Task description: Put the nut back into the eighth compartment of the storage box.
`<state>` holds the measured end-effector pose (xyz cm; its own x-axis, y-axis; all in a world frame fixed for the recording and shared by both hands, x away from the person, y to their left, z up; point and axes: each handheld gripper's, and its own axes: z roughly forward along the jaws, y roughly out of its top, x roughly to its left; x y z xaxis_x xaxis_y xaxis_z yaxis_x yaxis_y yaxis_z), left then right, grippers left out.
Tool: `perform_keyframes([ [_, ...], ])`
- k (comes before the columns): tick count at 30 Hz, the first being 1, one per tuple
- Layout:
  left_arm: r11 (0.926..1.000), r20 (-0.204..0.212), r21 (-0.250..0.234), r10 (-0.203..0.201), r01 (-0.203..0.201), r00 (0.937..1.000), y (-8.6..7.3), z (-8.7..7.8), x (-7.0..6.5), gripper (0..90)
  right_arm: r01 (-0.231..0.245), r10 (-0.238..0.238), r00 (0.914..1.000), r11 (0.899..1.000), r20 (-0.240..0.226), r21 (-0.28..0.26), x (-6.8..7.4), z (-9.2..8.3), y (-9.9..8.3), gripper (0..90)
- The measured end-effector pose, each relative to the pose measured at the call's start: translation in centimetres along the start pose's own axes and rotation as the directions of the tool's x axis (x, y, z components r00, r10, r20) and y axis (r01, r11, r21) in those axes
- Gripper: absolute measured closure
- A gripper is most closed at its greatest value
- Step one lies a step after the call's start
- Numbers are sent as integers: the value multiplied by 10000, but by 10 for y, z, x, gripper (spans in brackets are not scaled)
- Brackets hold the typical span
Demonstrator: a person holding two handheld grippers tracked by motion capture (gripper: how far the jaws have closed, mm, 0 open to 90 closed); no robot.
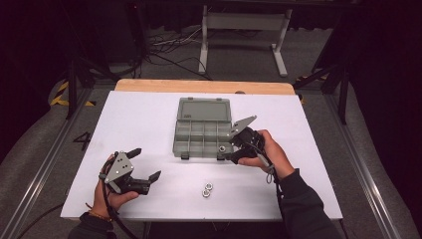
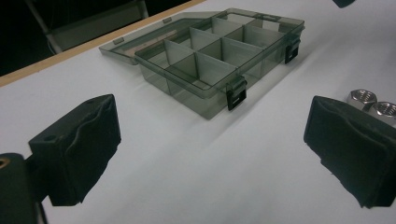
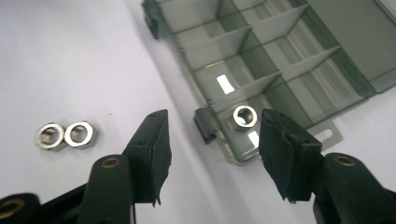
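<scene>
White tabletop [image 1: 139, 124], dark room beyond. Grey compartment box [image 1: 203, 133] at centre, lid open. Right gripper [image 1: 234, 144] at box's near right corner, jaws apart, nothing between; one nut [image 3: 244, 115] lies in corner compartment. Two nuts [image 1: 207, 189] touching on table near front edge. Left gripper [image 1: 145, 163] jaws wide apart, empty.

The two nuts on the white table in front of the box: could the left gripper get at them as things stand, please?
Probably yes. The left gripper is open and holds nothing, and the two nuts lie touching on bare table just beside it, apart from the box. Nothing lies between them.
</scene>
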<state>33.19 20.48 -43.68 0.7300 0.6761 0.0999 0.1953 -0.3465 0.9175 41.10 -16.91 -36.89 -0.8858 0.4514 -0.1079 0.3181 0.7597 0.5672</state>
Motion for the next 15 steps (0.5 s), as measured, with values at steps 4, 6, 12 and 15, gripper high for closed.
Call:
perform_keyframes([
  [4, 10000, -3, 63, -25, 25, 10000, -1, 1, 1, 35, 439, -439, 9987, 9990, -248, -2, 14, 0, 1, 422],
  [6, 10000, -69, 54, -4, 5, 10000, 0, 1, 0, 34, 654, -649, 9973, 9978, -334, 142, 21, 3, 3, 421],
  [12, 10000, -70, 76, -11, 11, 10000, 0, 1, 1, 17, 1391, -1338, 9868, 9888, -911, 547, 41, 15, 8, 406],
  [15, 10000, -151, 95, 7, -5, 9999, 0, 1, 0, 15, 1656, -1548, 9809, 9822, -1179, 883, 51, 26, 10, 405],
])
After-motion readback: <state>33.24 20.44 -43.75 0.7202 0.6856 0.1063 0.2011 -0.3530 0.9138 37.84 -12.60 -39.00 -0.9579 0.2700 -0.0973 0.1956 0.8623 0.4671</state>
